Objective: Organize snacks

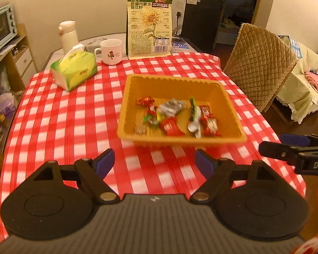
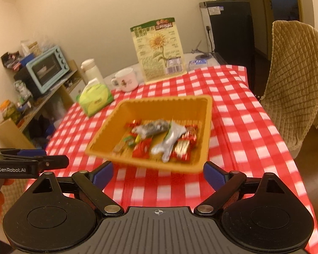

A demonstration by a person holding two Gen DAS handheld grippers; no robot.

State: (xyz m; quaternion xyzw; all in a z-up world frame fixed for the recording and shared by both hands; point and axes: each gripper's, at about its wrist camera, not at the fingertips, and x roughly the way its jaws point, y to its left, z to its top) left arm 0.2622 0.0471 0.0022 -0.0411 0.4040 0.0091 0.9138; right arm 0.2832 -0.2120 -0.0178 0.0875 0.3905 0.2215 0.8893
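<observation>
Snacks (image 1: 171,114) in orange tray (image 1: 180,80), beyond empty left gripper (image 1: 154,162)

The tall snack bag (image 1: 149,28) standing at the back of the table carries the printed Chinese words 源采, 新疆内蒙古 and 葵花籽, the left hand-held gripper (image 2: 42,158) reads "GenRobot.AI" on its side, and the right hand-held gripper (image 1: 286,146) shows the letters "DAS".

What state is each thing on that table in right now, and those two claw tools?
Left gripper: open, empty.
Right gripper: open, empty.
Orange tray: on the tablecloth, holding wrapped snacks.
Sunflower seed bag: upright, sealed.
Mug: upright.
Tissue box: a tissue sticking out.
White flask: upright, lid on.
</observation>
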